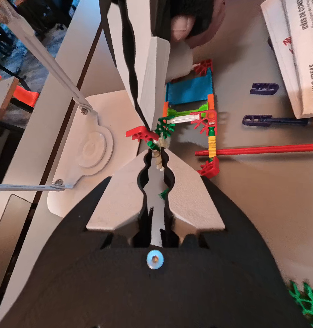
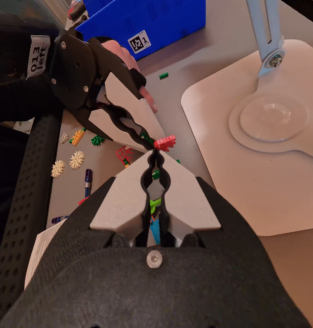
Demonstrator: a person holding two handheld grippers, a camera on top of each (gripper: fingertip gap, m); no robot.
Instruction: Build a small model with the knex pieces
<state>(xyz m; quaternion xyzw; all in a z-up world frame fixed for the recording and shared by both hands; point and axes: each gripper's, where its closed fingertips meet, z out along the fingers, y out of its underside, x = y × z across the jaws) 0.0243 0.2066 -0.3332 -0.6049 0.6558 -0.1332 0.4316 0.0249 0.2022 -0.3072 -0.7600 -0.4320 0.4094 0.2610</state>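
Note:
In the left wrist view my left gripper [image 1: 154, 150] is shut on a short green rod [image 1: 151, 144] with a cream connector piece [image 1: 159, 156] between the jaws. My right gripper [image 1: 150, 130] comes in from above, shut on a red connector [image 1: 140, 134], tip to tip with the left. A dark green connector [image 1: 164, 126] lies just beyond the tips. In the right wrist view my right gripper [image 2: 154, 150] pinches the red connector [image 2: 164, 142]. The left gripper [image 2: 150, 145] reaches in from the upper left, held by a gloved hand [image 2: 131, 58].
A partly built model with a blue panel [image 1: 189, 92] lies on the table, with a long red rod [image 1: 258, 150], purple pieces [image 1: 264, 88] and a booklet [image 1: 303, 62]. A white stand base [image 2: 258, 124], a blue bin [image 2: 143, 23] and loose cream connectors [image 2: 77, 159] are near. The grippers are tip to tip, or close to it.

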